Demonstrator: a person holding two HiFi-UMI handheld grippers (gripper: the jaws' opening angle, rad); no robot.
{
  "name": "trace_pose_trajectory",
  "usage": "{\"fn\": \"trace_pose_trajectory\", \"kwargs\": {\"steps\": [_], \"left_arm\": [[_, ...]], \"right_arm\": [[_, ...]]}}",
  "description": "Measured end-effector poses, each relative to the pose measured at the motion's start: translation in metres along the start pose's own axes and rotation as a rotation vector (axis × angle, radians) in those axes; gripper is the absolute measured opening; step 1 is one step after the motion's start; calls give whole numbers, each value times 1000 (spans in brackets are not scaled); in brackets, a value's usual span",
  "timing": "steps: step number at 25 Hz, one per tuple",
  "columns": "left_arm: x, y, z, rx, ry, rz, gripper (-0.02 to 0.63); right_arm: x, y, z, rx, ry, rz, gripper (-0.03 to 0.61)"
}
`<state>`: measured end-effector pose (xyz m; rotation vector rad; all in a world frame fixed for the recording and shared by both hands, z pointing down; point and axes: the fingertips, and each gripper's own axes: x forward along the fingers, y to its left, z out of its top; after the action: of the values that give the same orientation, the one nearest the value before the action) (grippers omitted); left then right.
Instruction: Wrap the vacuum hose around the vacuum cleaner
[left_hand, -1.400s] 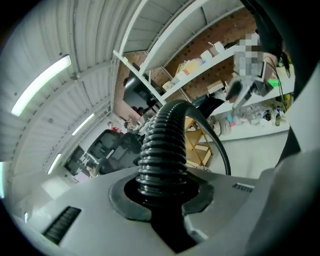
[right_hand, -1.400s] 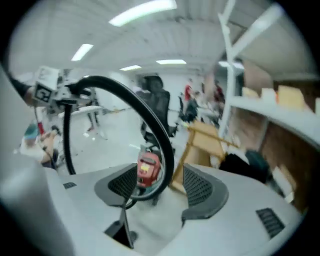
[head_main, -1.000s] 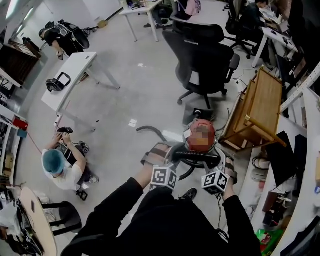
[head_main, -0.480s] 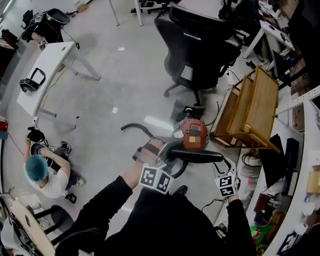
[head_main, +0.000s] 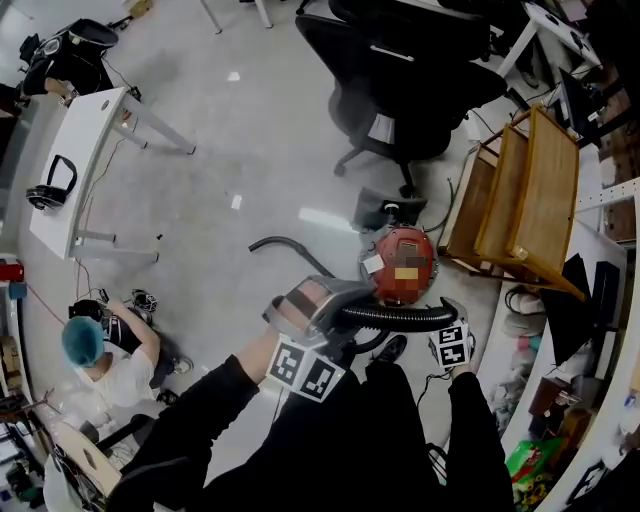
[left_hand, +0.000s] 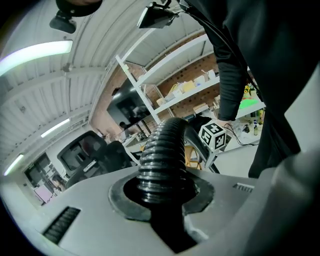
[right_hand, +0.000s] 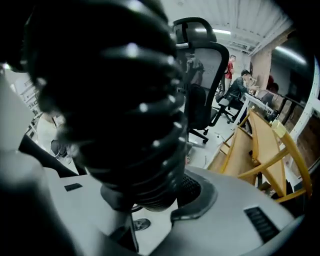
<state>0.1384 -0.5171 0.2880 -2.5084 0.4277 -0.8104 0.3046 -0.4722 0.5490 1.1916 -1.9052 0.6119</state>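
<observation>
**Hose gripped in both hands**

My left hand-held gripper (head_main: 325, 308) is clamped narrow on the vacuum hose (head_main: 395, 315). My right hand-held gripper (head_main: 447, 320) has just been closing its jaws round the same hose. The hose runs left to right, just near of the red vacuum cleaner (head_main: 398, 245) on the floor (head_main: 250, 150).

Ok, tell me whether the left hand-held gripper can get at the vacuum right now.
Likely yes for bringing the hose over, no for gripping: the left hand-held gripper is shut on the hose, and the vacuum stands close ahead with nothing visibly between.
</observation>
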Motion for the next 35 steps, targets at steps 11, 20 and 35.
{"fn": "trace_pose_trajectory", "kwargs": {"steps": [11,20,35], "left_arm": [[162,-4,-89,-38,255,-258,138],[250,-9,-143,-23,346,-17,374],[126,-204,-380,-781,696,-89,387]], "right_arm": [[-13,-40,-69,399,68,267,167],[39,-90,-121,669,249,413,167],[92,-126,-163,889,303,539,166]]}}
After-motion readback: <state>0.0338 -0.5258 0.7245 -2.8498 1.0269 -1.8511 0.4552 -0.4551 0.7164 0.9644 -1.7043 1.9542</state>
